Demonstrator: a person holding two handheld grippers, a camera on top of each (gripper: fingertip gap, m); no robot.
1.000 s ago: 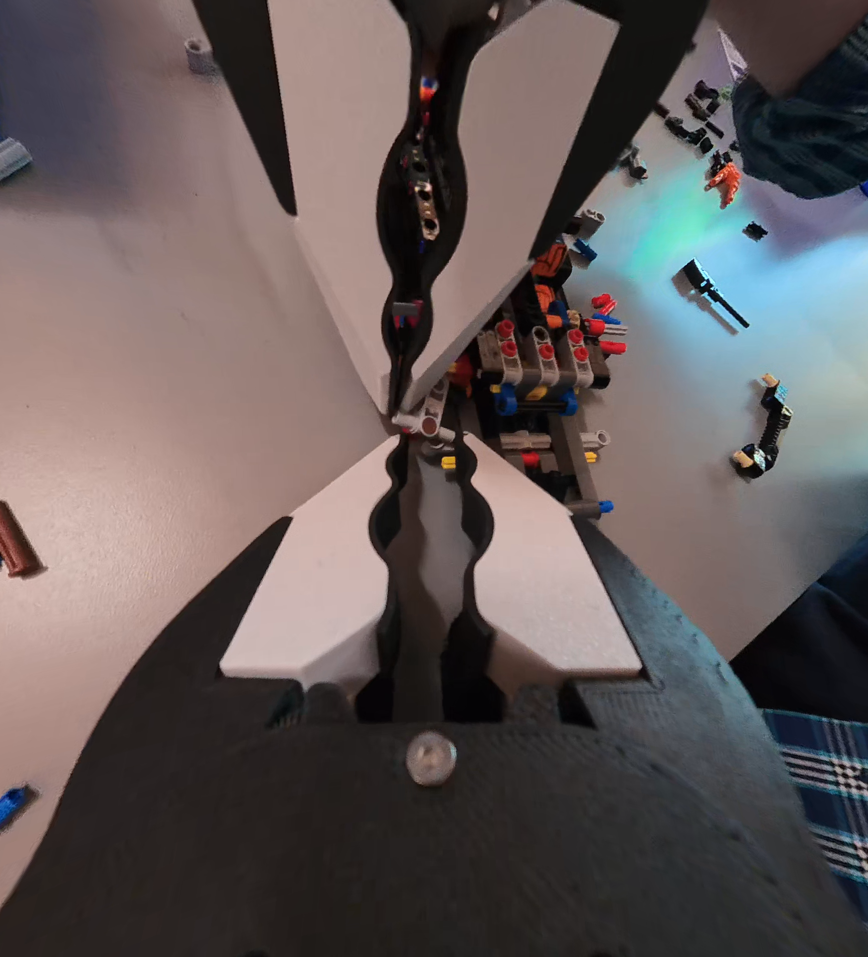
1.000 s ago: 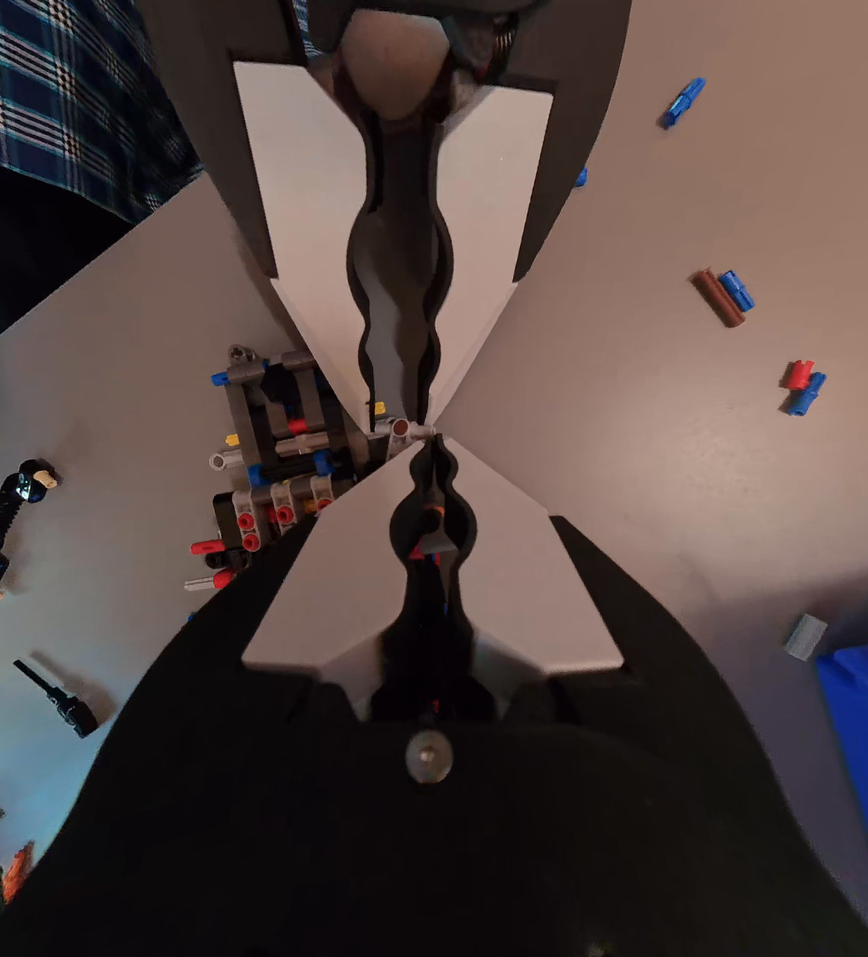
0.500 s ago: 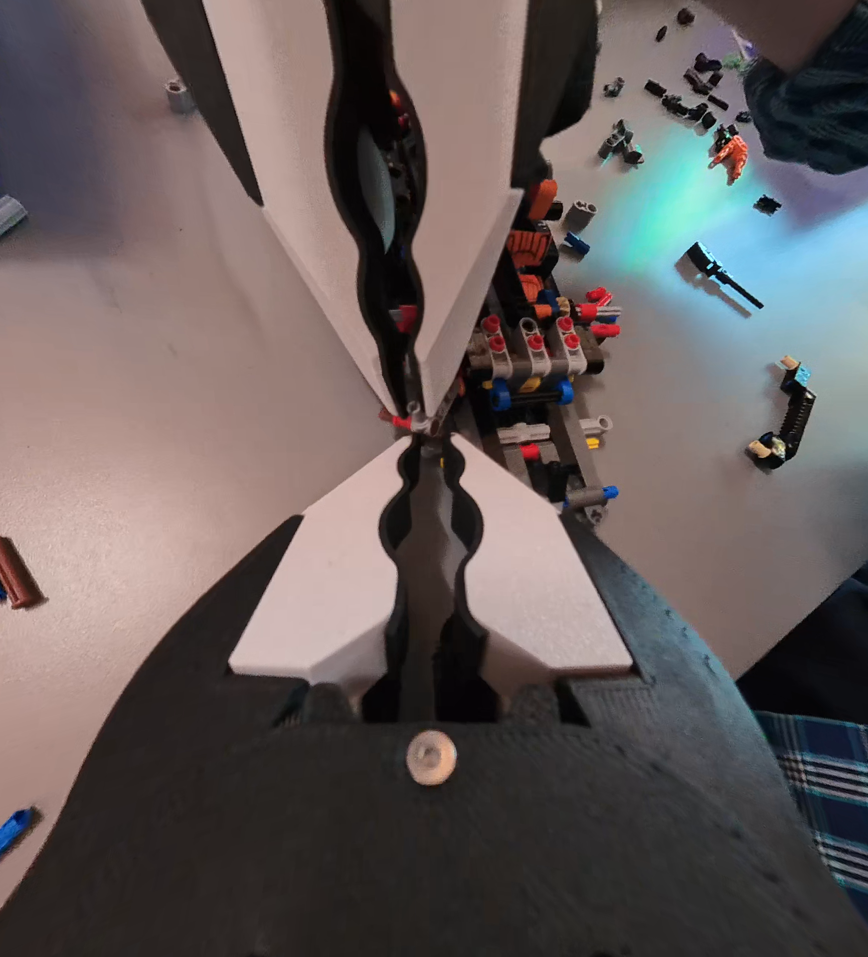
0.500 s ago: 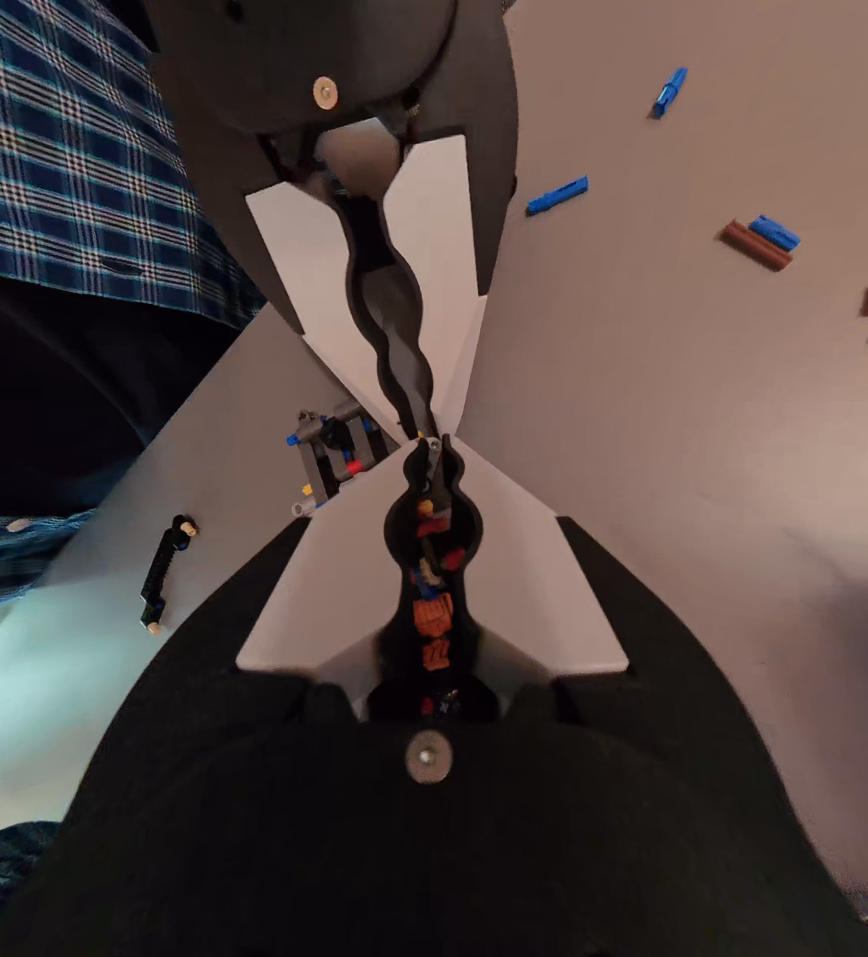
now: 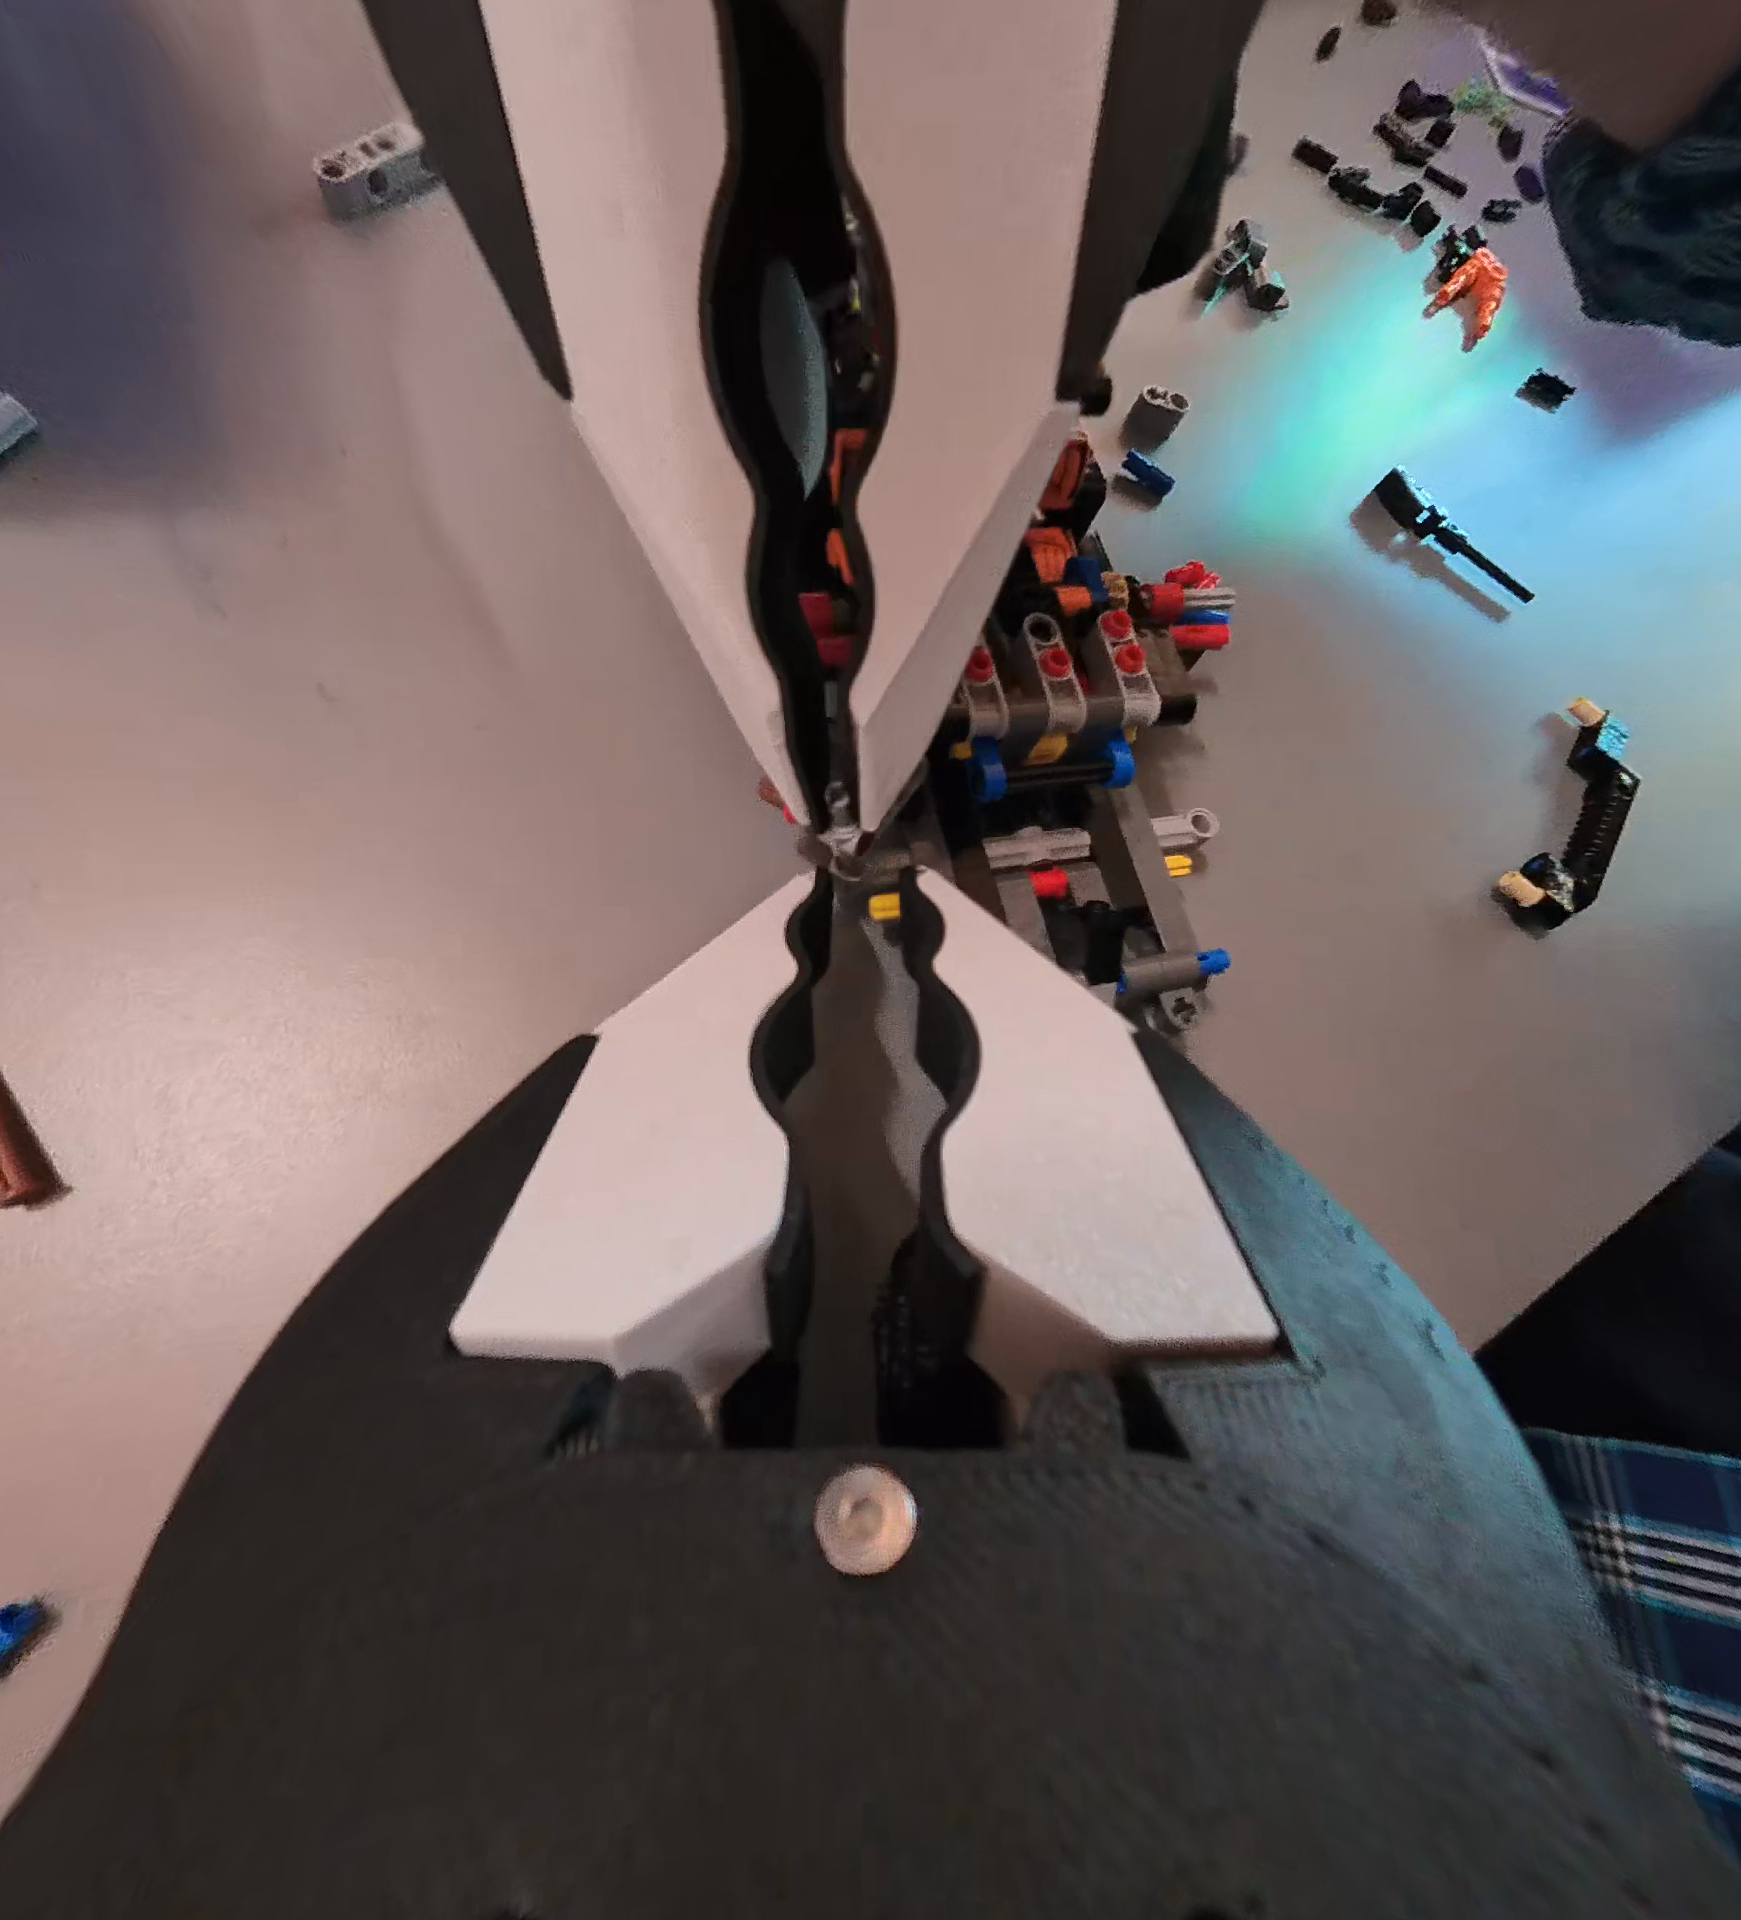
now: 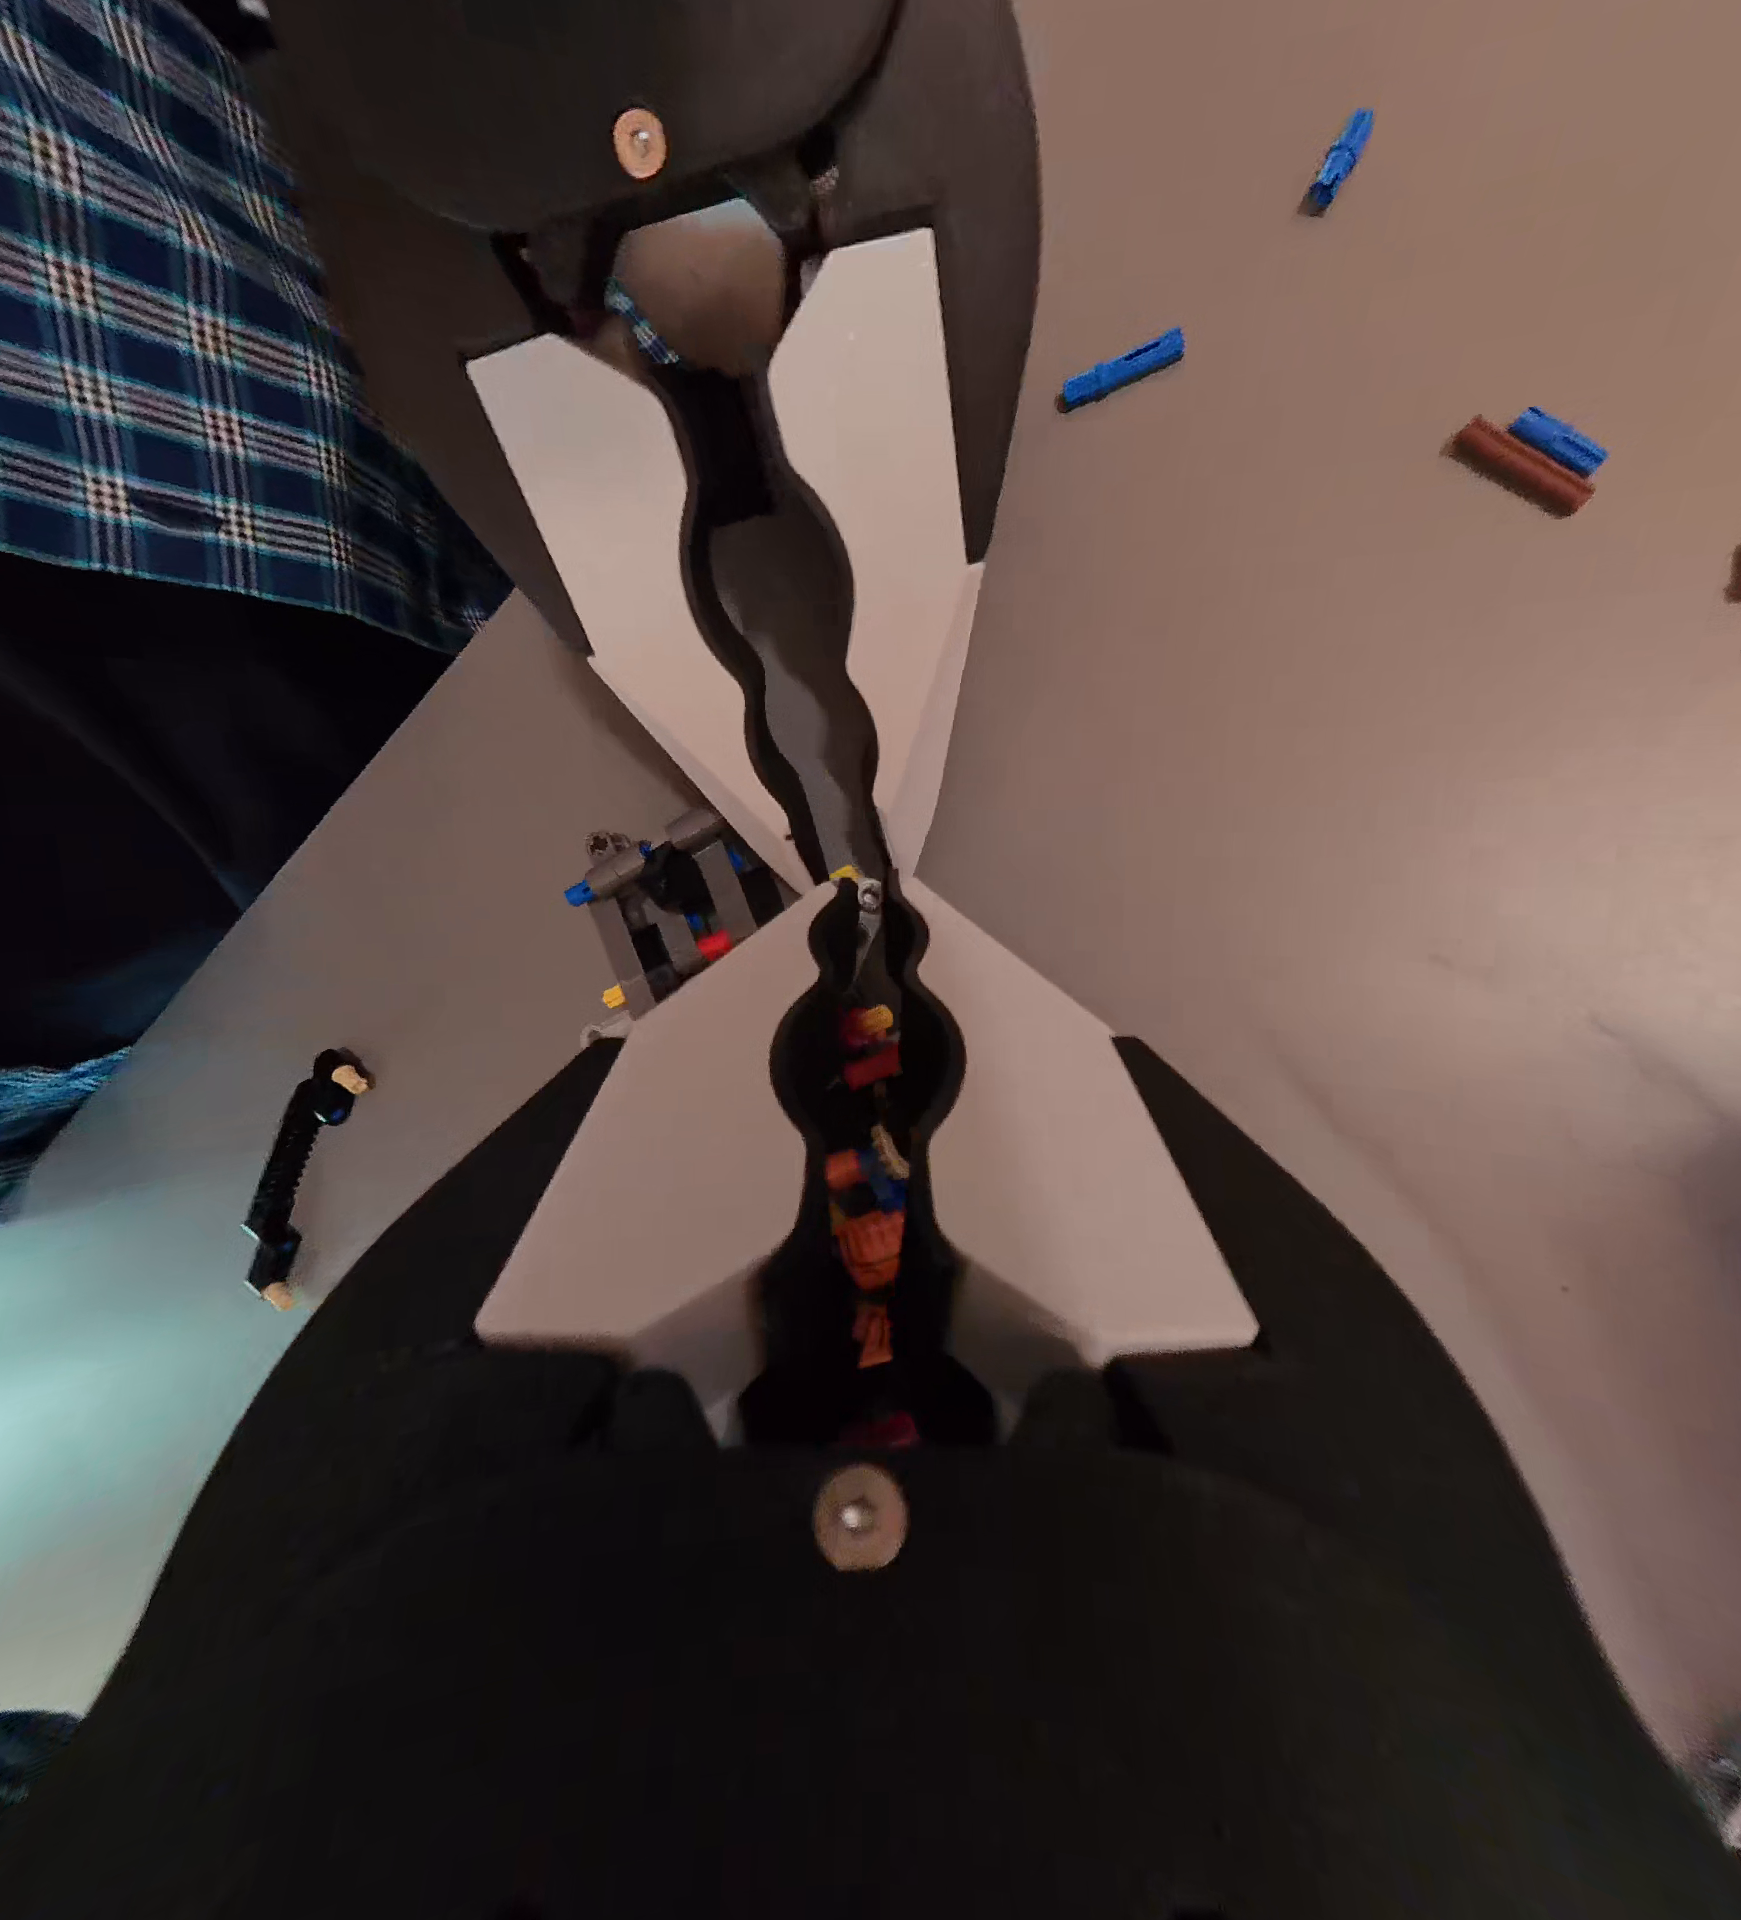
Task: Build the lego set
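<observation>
Behind both grippers' fingers [image 5: 1042,1174] – lego model [image 5: 1063,748], half hidden

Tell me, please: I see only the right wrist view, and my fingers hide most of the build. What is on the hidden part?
Observer: The left wrist view shows a row of grey connectors with red pins, across the build.
Operator: My right gripper is shut on a small grey part. Are loose parts lying beyond the build?
Observer: Yes, a black part with a rod lies apart from the build.
Operator: Is any orange part loose?
Observer: One orange part lies close to a sleeve.
</observation>
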